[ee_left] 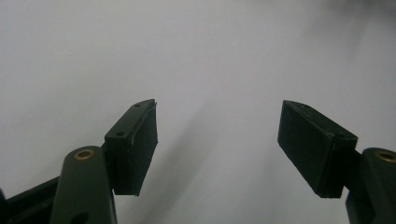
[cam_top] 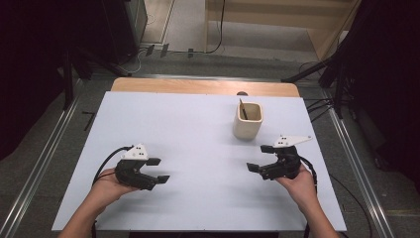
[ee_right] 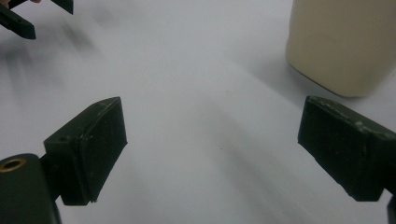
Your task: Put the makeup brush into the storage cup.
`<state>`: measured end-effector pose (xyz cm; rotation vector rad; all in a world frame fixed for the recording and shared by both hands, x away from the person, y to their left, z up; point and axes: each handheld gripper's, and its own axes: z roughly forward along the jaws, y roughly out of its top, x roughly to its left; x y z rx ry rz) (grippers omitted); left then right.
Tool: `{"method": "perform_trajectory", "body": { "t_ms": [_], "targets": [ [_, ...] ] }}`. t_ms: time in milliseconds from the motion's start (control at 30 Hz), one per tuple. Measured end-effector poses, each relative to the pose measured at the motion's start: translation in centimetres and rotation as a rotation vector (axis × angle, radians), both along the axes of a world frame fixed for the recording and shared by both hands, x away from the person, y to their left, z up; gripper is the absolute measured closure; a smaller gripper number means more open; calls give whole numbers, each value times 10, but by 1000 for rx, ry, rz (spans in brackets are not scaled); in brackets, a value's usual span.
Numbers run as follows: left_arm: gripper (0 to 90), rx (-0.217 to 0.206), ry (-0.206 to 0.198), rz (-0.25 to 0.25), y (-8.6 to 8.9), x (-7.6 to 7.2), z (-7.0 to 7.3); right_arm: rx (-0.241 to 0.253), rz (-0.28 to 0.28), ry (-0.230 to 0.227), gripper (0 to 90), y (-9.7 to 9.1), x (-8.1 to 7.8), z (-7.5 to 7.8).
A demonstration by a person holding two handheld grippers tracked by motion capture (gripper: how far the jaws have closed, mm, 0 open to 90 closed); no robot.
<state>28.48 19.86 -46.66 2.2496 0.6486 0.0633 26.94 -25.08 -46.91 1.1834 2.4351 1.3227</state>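
Note:
A cream square cup (cam_top: 247, 119) stands upright on the white table (cam_top: 193, 148), right of centre, with a thin dark stick (cam_top: 243, 109) leaning inside it. My left gripper (cam_top: 158, 170) rests low at the front left, open, nothing between its jaws. In the left gripper view the same gripper (ee_left: 217, 144) faces bare tabletop. My right gripper (cam_top: 260, 157) is at the front right, open and empty, a short way in front of the cup. The right gripper view has that gripper (ee_right: 212, 149) over the table, with the cup (ee_right: 343, 44) at the upper right.
A wooden strip (cam_top: 203, 87) runs along the table's far edge. Metal rails (cam_top: 44, 153) flank both sides, with dark stands and cables on the floor beyond. The left gripper's jaws (ee_right: 18, 21) appear at the top left of the right gripper view.

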Motion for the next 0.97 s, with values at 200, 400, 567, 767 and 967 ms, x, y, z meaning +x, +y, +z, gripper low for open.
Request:
{"method": "perform_trajectory", "body": {
  "t_ms": [200, 400, 567, 767, 967],
  "targets": [
    [292, -4, 1, 1, 0, 0, 0, -1, -5, 4, 89, -2, 1, -2],
    [293, -3, 2, 3, 0, 0, 0, -3, -4, 3, 89, 0, 1, -3],
    [293, -6, 2, 1, 0, 0, 0, -3, -5, 9, 89, 0, 1, -3],
    [292, -7, 0, 0, 0, 0, 0, 0, -7, 5, 89, 0, 1, -3],
    [292, -9, 2, -1, 0, 1, 0, -3, -8, 4, 90, 0, 1, -3]
  ]
}}
